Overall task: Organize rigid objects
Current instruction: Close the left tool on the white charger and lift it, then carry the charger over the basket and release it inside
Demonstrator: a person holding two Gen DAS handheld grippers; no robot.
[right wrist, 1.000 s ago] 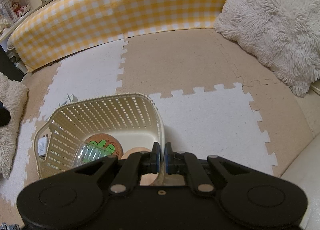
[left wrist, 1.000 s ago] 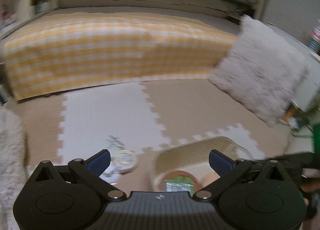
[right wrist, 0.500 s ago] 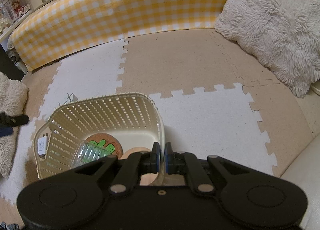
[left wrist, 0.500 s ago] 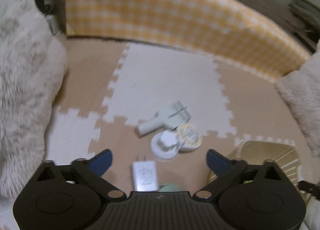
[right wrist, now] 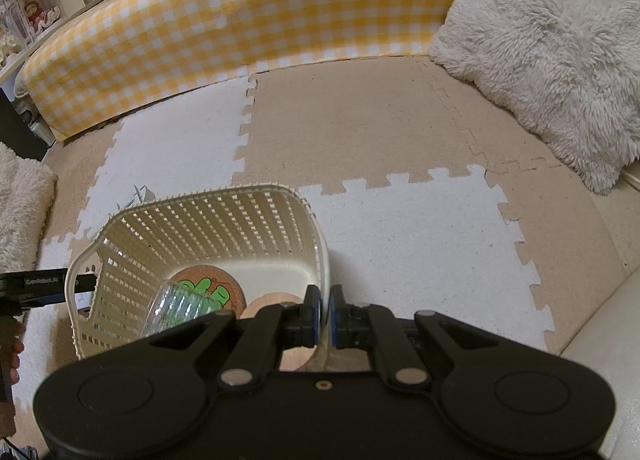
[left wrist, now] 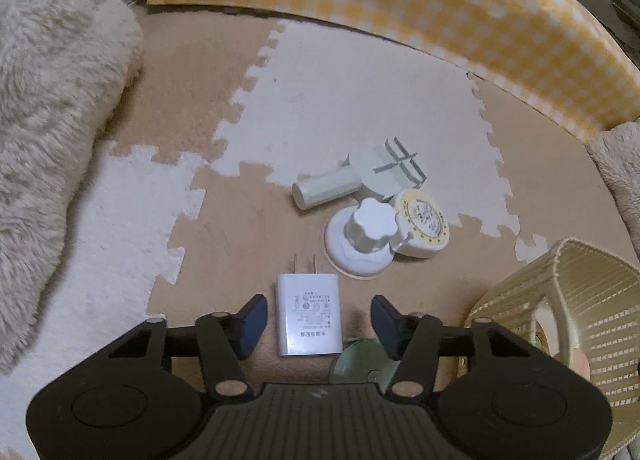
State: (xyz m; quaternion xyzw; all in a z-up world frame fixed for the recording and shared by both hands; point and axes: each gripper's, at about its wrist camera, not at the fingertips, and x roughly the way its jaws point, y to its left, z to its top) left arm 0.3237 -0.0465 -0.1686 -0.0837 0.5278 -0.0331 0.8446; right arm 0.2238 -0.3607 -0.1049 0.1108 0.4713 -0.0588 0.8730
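left wrist view: the left gripper (left wrist: 316, 318) fingers, just closing around the white charger (left wrist: 307, 314) beside the basket (left wrist: 560, 300) but not touching, could slip off its smooth sides.

In the left wrist view a pale green round thing (left wrist: 362, 360) lies under the left gripper's right-hand finger, mostly hidden by the gripper body. The print on the white charger (left wrist: 307, 316) between the jaws is too small to read. In the right wrist view, the wooden disc (right wrist: 272, 306) just left of the jaws is half covered by the fingers.
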